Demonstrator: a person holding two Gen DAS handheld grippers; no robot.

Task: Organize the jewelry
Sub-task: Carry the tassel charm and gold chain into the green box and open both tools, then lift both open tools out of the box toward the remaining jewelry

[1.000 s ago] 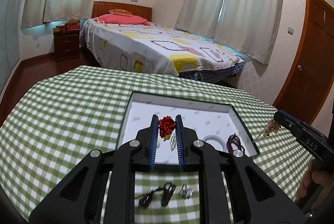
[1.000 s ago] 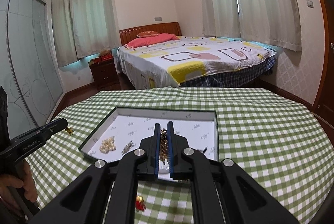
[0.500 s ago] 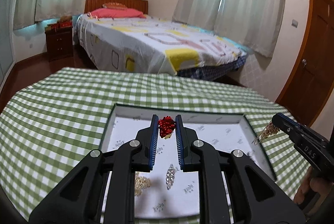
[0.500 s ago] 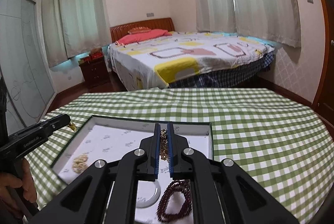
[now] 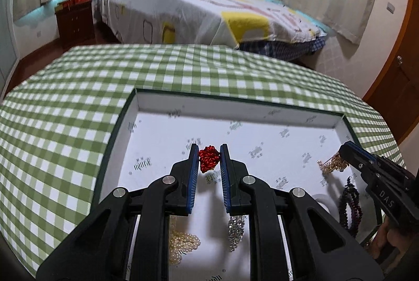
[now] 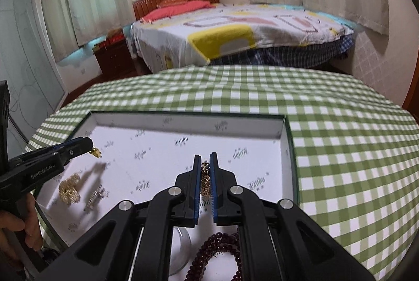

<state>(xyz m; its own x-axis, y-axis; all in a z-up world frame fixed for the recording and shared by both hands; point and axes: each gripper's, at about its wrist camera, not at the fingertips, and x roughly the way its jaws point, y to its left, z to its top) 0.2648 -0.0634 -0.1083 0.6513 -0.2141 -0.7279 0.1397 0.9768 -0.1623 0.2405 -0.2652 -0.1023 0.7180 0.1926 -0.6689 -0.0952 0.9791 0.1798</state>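
A small red knotted ornament (image 5: 208, 159) is pinched at the tips of the left tongs (image 5: 208, 150), held above the white floor of the shallow dark-rimmed tray (image 5: 235, 104). The right tongs (image 6: 205, 160) are clenched on a gold chain piece (image 6: 205, 180), which hangs between their blue pads over the same tray.

Below the left tongs, on the tray floor, lie a heap of pale pearls (image 5: 183, 241) and a silvery sparkling strand (image 5: 235, 230). To their right, beside the right tongs seen from this camera, a dark beaded bracelet (image 5: 349, 202) lies next to a white ring-shaped item, partly hidden.

In the right wrist view, that dark red bracelet (image 6: 217, 252) sits just under the right tongs. The tray rests on a surface covered in green-and-white check cloth (image 6: 340, 150). Beyond the surface stands a bed (image 6: 235, 37).
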